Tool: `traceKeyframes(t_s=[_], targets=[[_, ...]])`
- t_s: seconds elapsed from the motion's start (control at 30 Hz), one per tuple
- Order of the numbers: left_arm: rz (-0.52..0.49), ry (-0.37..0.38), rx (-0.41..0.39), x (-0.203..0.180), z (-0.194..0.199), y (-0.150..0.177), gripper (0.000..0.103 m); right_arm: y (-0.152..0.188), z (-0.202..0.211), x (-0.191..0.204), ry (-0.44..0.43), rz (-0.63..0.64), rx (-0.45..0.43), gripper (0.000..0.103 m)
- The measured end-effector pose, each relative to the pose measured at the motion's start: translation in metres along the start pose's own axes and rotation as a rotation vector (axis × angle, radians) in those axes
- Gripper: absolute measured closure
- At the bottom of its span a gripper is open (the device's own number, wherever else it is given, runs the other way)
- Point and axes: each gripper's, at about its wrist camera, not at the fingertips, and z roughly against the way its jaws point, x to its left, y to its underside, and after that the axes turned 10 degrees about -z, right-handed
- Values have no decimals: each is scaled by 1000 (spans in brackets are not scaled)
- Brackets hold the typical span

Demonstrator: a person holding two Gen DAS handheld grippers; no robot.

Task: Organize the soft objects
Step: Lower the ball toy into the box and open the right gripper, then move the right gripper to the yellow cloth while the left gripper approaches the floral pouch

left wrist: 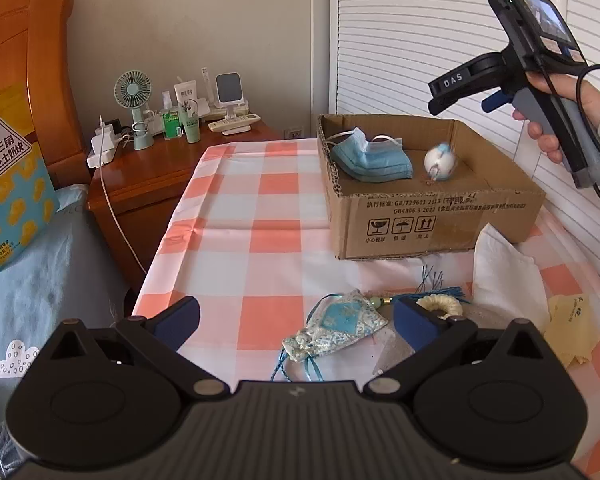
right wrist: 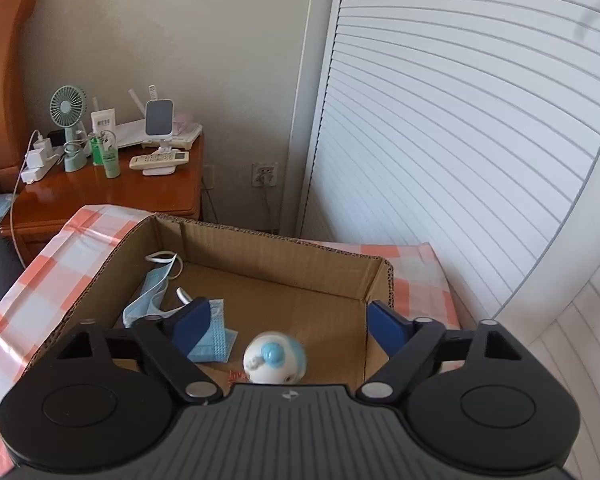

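Landmark: the cardboard box (left wrist: 432, 216), open-topped, on the checked worktop (left wrist: 260, 240).
Face mask (left wrist: 370, 158): blue, crumpled, lies inside the box at its left end, ear loops loose.
Soft ball (left wrist: 440, 162): white and pale blue, inside the box, right of the mask and apart from it; blurred in the left wrist view.
Embroidered pouch (left wrist: 340, 328): blue and white with a drawstring, on the worktop in front of the box, outside it.
Tassel ring (left wrist: 440, 304): cream ring with a blue tassel, in front of the box, just right of the pouch.
White tissue (left wrist: 504, 284): on the worktop by the box's front right corner.
Yellow cloth (left wrist: 568, 324): right of the tissue, further from the box.
Left hand-held gripper (left wrist: 296, 320): low over the worktop in front of the box, jaws spread wide, empty; the pouch lies between its fingers.
Right hand-held gripper (right wrist: 288, 320): above the box, jaws spread wide, holding nothing; mask and ball below it.
Nightstand (left wrist: 156, 184): left of the box, beyond the worktop, carrying a small green fan (left wrist: 134, 96).
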Motion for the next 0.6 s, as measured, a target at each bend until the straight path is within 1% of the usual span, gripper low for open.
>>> traceKeyframes(t_s=[0.1, 0.17, 0.23, 0.43, 0.53, 0.6], targets=[[1, 3, 3, 1, -1, 1, 1, 1, 4, -3, -15, -11, 11, 11], [4, 6, 5, 2, -1, 1, 1, 4, 13, -5, -17, -15, 5, 3], [6, 7, 8, 1, -1, 1, 1, 10, 26, -7, -24, -25, -5, 0], [-1, 22, 5, -2, 5, 5, 1, 34, 64, -8, -39, -7, 6, 0], [-9, 27, -1, -4, 9, 7, 1, 52, 81, -11, -56, -3, 15, 0], [-20, 29, -1, -5, 10, 9, 1, 67, 91, -15, -49, -10, 21, 0]])
